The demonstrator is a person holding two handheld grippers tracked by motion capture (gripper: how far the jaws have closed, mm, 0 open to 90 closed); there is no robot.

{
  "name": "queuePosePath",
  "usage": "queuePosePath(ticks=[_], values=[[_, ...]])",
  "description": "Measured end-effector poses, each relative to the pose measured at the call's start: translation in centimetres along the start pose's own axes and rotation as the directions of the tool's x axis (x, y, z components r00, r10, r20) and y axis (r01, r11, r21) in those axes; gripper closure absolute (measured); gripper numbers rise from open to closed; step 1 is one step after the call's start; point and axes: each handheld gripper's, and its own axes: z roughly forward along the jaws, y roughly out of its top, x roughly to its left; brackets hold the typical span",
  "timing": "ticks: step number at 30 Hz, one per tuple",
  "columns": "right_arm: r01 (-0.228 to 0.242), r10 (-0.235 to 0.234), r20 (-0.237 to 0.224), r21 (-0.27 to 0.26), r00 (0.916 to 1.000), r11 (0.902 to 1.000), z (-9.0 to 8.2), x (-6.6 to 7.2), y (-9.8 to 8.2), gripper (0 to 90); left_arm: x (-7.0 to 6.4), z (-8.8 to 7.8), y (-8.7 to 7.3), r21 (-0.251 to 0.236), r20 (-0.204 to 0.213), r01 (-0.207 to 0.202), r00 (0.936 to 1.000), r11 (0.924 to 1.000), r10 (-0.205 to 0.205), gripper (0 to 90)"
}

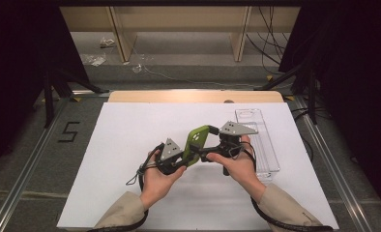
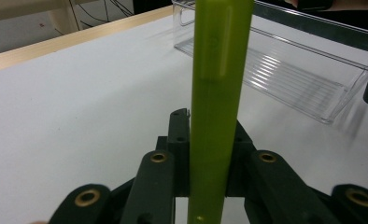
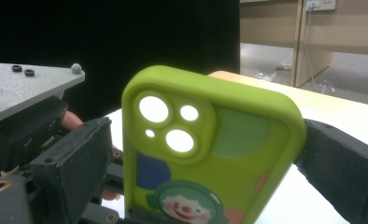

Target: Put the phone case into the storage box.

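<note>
A green phone case [image 1: 197, 143] is held up off the white table [image 1: 130, 145] between the two grippers, roughly midway between the person's hands. The left gripper [image 1: 175, 155] has it firmly: in the left gripper view the case [image 2: 217, 107] stands edge-on straight ahead of the camera, with the two black jaws pressed against its flat sides low down, closed as far as the case lets them. The right gripper [image 1: 212, 151] sits just to the other side of the case. In the right gripper view the case's back [image 3: 205, 158], with its camera cut-outs and a clown picture, fills the space between that gripper's own jaws; the jaws stand wide, one just beside each long edge, and whether either pad actually touches the rubber cannot be told. Beyond the right gripper, farther from the person, a clear plastic tray [image 1: 266, 154] lies flat on the table with nothing in it. As a judgement, the work seems to be at a hand-over in mid-air: the lift is done and the case is presented, while the right gripper's closing, the left's release and any setting down, perhaps in the tray, all remain.
</note>
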Motion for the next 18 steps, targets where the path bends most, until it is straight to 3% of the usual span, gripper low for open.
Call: queuePosePath(ticks=[10,18], values=[[-0.005,0.005,0.015,-0.005,0.9999,1.0000,0.38,0.15,0.09,7.0,-0.55,0.31,0.04,-0.004,0.007,-0.003,1.0000,1.0000,0.003,77.1],[-0.005,0.006,0.029,-0.015,0.9996,0.9999,0.36,0.17,0.03,12.8,-0.58,0.35,0.00,-0.007,0.006,-0.004,1.0000,1.0000,0.004,77.1]])
